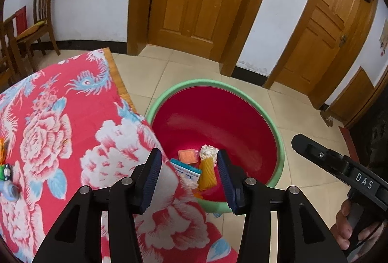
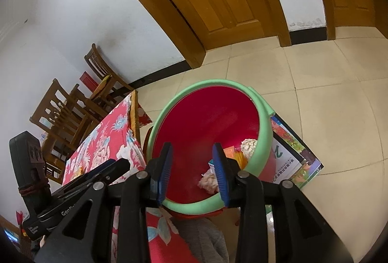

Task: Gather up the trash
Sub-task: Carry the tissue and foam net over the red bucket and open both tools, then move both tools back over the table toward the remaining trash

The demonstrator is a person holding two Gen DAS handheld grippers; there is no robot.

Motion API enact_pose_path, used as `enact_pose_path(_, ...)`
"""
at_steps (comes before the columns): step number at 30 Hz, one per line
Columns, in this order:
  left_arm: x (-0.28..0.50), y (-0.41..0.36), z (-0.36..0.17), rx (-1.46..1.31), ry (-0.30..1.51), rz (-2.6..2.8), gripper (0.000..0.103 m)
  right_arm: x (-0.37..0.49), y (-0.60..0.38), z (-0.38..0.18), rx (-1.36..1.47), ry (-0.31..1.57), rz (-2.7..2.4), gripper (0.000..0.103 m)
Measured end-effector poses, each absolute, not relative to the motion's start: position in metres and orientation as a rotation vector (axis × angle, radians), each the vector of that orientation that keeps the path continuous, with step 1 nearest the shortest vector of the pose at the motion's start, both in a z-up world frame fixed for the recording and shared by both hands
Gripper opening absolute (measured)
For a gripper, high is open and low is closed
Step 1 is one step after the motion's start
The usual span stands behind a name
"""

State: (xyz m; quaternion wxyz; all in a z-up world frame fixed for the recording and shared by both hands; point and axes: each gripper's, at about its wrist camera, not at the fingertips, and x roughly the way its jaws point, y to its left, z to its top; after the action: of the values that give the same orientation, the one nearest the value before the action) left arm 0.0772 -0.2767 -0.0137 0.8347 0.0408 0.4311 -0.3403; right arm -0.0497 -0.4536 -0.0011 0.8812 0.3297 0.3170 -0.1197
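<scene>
We see a red basin [image 1: 218,117] with a mint-green rim. Inside it lie an orange square packet [image 1: 187,156], a white-and-teal box [image 1: 186,169], a yellow ribbed wrapper [image 1: 207,174] and a cream crumpled wad [image 1: 208,151]. At nine o'clock, the counter [image 1: 60,117] wears red cloth patterned with white peonies and blue feathers. Our gripper pads [image 1: 152,173] are dark blue on black.

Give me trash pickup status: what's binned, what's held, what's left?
Binned: orange box, yellow wrapper, blue-white carton and crumpled wads in the red bin. In hand: nothing; left gripper and right gripper open over it. Left: small items at the table's edge.
</scene>
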Motion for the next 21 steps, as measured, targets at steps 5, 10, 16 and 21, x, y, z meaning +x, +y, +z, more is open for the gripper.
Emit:
enact_pose_path(5,0.079,-0.258,-0.008,0.051,0.915,-0.691,0.049,-0.049,-0.446,0.004,0.672,0.654,-0.234,0.039)
enact_pose_path(10,0.081,-0.233,-0.001,0.023,0.903,-0.64,0.049,-0.046,-0.437,0.008,0.657,0.654,-0.216,0.041)
enact_pose_path(16,0.085,-0.2,0.006,-0.024,0.888,-0.584,0.049,-0.037,-0.42,0.012,0.628,0.666,-0.176,0.041)
enact_pose_path(21,0.084,-0.17,0.007,-0.058,0.885,-0.531,0.051,-0.027,-0.404,0.017,0.603,0.674,-0.138,0.042)
